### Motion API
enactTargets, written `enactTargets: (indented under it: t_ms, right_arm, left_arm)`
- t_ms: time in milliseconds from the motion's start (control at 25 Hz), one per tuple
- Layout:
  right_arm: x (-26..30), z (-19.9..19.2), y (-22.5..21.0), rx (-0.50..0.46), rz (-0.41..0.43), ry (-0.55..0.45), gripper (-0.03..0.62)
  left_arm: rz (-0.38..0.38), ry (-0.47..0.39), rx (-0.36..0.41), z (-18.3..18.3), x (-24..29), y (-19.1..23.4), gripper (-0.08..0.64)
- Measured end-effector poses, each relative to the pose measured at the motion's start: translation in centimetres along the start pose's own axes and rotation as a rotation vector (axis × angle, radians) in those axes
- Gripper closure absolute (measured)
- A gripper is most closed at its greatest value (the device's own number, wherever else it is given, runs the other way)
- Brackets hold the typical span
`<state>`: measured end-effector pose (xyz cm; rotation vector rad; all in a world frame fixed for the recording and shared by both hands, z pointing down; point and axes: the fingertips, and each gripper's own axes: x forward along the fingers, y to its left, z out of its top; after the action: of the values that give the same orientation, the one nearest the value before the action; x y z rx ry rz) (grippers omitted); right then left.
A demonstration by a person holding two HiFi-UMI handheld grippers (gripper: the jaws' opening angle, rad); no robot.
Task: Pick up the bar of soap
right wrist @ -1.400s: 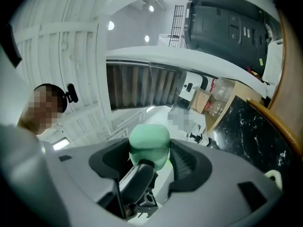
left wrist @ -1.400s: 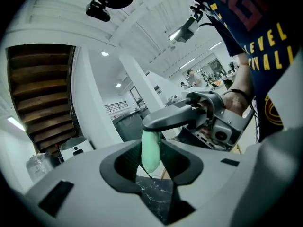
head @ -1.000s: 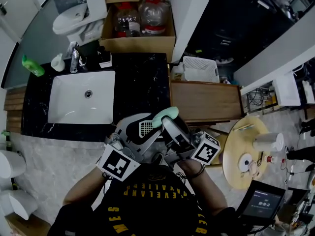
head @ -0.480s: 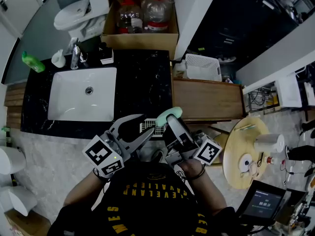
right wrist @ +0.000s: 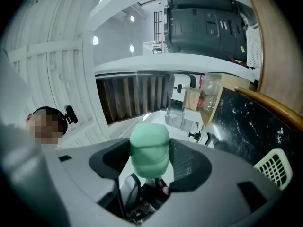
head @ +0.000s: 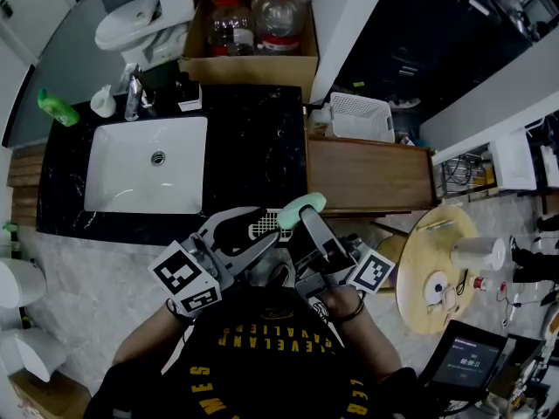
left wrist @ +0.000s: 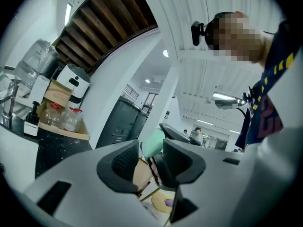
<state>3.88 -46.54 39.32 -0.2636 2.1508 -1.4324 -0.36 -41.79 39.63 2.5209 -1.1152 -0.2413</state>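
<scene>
Right gripper view: the right gripper [right wrist: 151,164] has its jaws closed partway on a mint-green rounded bar of soap [right wrist: 149,143], both pads pressing its sides. The left gripper [left wrist: 151,162] stands about half open and holds nothing; the soap only shows beyond its jaws. In the head view the soap is lifted in the air, just near of the black marble counter [head: 253,147], right of the white rectangular sink [head: 148,177]. The pickup looks done; all that seems left is holding it securely.
</scene>
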Motion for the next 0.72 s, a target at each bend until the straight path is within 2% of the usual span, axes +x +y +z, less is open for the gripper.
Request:
enactTargets:
  t_ms: [720]
  right_arm:
    - [-0.32,-0.1,-0.34,0.014,-0.012,-0.01,0.318]
  left_arm:
    - [0.004,-0.011,-0.007,0.19,-0.79,-0.1,0.387]
